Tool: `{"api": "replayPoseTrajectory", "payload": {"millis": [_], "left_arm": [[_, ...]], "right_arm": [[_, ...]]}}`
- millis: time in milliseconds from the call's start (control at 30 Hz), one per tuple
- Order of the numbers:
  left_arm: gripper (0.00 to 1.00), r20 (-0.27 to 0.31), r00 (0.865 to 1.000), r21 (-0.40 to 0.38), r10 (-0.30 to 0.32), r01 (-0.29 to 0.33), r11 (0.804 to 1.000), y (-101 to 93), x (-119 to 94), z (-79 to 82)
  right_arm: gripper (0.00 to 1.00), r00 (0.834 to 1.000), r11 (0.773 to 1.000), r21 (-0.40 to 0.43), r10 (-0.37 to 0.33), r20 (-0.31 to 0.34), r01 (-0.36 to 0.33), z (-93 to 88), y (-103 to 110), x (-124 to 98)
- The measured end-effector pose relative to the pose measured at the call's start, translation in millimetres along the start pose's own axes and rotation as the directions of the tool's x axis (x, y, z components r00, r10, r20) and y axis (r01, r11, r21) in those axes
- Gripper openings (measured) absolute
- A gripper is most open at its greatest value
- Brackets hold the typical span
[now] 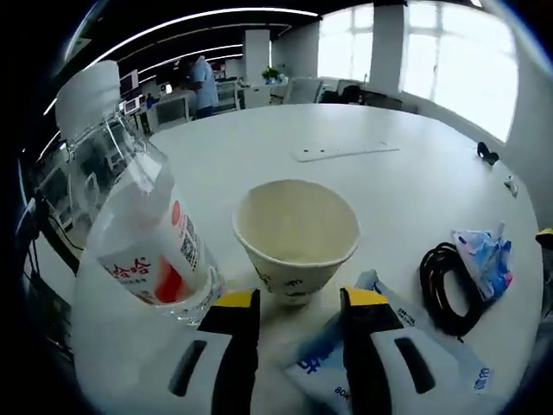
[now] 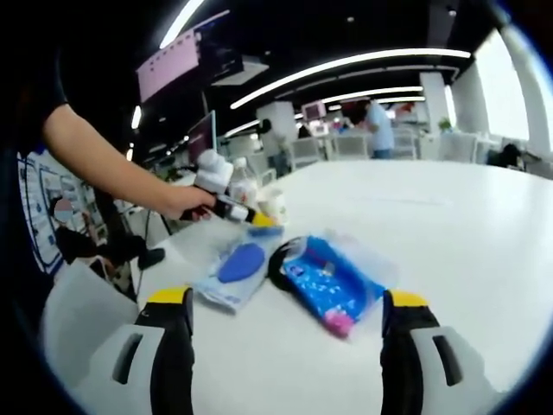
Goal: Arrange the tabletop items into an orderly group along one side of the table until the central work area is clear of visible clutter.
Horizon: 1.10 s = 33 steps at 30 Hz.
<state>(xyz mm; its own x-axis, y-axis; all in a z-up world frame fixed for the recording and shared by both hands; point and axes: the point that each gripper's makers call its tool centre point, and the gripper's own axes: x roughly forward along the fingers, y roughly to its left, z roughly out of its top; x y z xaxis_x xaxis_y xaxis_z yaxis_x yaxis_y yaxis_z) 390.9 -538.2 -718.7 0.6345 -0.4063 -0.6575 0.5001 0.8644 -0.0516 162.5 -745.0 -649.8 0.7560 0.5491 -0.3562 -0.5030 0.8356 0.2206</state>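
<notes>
A clear water bottle (image 1: pixel 143 233) with a red-and-white label and white cap stands at the left of the left gripper view. Beside it a white paper cup (image 1: pixel 295 233) stands upright, its base between the yellow tips of my left gripper (image 1: pixel 298 301), which is open. Under the right jaw lies a clear bag with blue print (image 1: pixel 397 350). A black cable coil (image 1: pixel 445 277) and a blue packet (image 1: pixel 484 259) lie to the right. In the right gripper view my right gripper (image 2: pixel 287 303) is wide open above the table, behind the blue packet (image 2: pixel 333 281), the clear bag (image 2: pixel 235 270), the cup (image 2: pixel 273 206) and the bottle (image 2: pixel 243 190).
A person's hand (image 2: pixel 186 201) holds the left gripper (image 2: pixel 235 210) by the cup. A white strip (image 1: pixel 346 151) and a small black item (image 1: pixel 488 156) lie farther along the white table (image 1: pixel 406 190). The table's edge runs at the left, with chairs and desks beyond.
</notes>
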Motion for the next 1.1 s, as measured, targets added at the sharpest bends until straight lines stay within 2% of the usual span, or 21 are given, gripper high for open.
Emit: {"api": "replayPoseTrajectory", "payload": {"millis": [233,367,633,733,767,833,967,1033,1100], "left_arm": [[0.25,-0.008,0.999,-0.047,-0.041,0.04,0.998,-7.0,-3.4,-4.1],[0.16,-0.016,0.997,-0.024,-0.071,0.07,0.997,-14.1,-6.8,-7.6],[0.13,-0.027,0.996,-0.011,-0.088,0.088,0.996,-14.9,-14.6,-13.7],[0.19,-0.015,0.996,-0.01,-0.092,0.091,0.996,-13.2,-18.6,-13.8],[0.23,-0.031,0.995,-0.012,-0.099,0.099,0.995,-14.3,-18.6,-17.3],[0.26,-0.056,0.993,0.015,-0.108,0.109,0.994,-17.0,-20.6,-24.5],[0.19,-0.087,0.988,0.044,-0.127,0.132,0.99,-22.5,-23.7,-35.5],[0.18,-0.08,0.99,0.07,-0.113,0.119,0.99,-20.0,-24.5,-36.5],[0.09,-0.07,0.993,0.12,-0.094,0.102,0.988,-16.4,-28.2,-35.1]], "right_arm": [[0.87,1.0,1.0,-0.002,0.008,-0.006,-0.008,0.1,3.0,-1.9],[0.87,1.0,1.0,-0.002,0.013,0.005,-0.013,5.8,3.8,-1.7],[0.87,1.0,1.0,-0.011,0.025,0.008,-0.024,8.8,8.8,-1.0],[0.87,1.0,0.999,-0.016,0.028,0.008,-0.028,9.1,9.6,-0.7],[0.87,1.0,0.999,-0.016,0.028,0.01,-0.028,9.7,9.7,-0.6],[0.87,1.0,0.999,-0.019,0.029,0.01,-0.029,10.4,10.2,-0.5],[0.87,0.999,0.999,-0.027,0.035,0.007,-0.034,10.6,12.1,-0.2],[0.87,0.999,0.999,-0.031,0.038,0.005,-0.038,10.7,13.4,-0.5],[0.87,0.999,0.999,-0.035,0.04,0.004,-0.04,11.1,14.2,-0.8]]}}
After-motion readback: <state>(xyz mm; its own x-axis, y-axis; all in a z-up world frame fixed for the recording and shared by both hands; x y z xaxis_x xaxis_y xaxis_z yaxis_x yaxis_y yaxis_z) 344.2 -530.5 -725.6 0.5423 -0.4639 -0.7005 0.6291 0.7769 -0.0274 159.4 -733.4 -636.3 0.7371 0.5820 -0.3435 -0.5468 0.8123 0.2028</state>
